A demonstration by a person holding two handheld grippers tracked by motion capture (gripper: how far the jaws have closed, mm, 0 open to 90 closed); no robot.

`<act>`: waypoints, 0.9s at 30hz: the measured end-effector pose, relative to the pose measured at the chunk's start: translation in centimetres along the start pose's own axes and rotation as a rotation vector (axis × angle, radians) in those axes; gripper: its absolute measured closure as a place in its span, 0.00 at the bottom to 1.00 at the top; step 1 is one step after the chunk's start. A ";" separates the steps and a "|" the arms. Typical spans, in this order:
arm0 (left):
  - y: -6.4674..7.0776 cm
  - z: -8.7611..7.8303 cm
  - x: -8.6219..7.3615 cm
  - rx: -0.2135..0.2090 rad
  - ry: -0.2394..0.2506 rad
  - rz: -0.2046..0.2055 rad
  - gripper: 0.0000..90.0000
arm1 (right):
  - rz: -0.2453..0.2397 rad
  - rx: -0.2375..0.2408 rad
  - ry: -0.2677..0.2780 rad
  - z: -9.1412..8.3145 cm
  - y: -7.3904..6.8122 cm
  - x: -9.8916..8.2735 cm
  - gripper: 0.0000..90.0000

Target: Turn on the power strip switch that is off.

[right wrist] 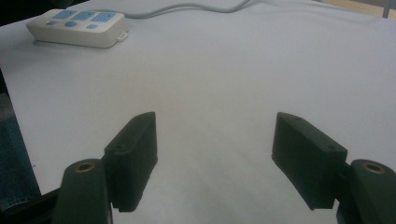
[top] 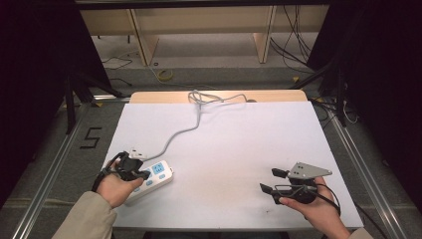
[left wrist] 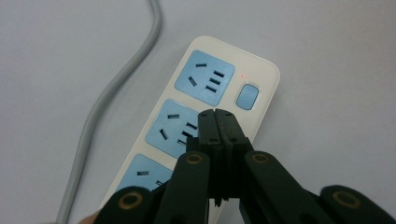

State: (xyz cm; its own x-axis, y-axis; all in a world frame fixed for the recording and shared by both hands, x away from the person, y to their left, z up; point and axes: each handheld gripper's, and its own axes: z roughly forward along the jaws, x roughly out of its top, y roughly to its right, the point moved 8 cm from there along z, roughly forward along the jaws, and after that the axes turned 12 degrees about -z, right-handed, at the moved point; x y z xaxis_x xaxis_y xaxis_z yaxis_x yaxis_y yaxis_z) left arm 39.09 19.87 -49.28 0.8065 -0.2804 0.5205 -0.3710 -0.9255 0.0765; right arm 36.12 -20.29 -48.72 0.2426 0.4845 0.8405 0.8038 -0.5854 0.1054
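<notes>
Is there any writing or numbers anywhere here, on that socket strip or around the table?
"5": a dark figure marked on the grey floor left of the table.
Power strip: no lettering readable on its blue sockets or its switch button; a small red light glows beside the button.
Left gripper and right gripper: no markings visible.

1. A table (top: 239,149) with a white top carries the things; a strip of bare wood shows along its far edge.
2. A cream power strip (top: 152,180) with blue sockets lies flat near the front left corner.
3. Its grey cord (top: 184,130) runs across the white surface to the far edge, where it loops.
</notes>
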 end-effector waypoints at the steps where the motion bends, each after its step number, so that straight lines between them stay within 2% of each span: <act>1: 0.0 0.0 0.0 0.000 -0.003 0.001 1.00 | 0.000 -0.001 -0.002 0.0 0.0 0.0 0.35; 13: 0.0 0.3 -0.2 0.002 -0.027 0.011 1.00 | -0.001 0.001 -0.005 0.0 0.0 -0.1 0.35; 27: 0.4 0.9 -0.4 -0.003 -0.058 0.042 1.00 | 0.001 0.001 -0.004 0.1 0.0 -0.1 0.35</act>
State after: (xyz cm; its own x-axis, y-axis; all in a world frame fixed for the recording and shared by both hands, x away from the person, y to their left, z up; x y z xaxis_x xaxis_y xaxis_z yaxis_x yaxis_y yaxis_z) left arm 39.05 19.39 -50.25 0.8152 -0.3337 0.4734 -0.4069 -0.9116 0.0582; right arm 36.14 -20.28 -48.82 0.2456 0.4866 0.8384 0.8039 -0.5855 0.1043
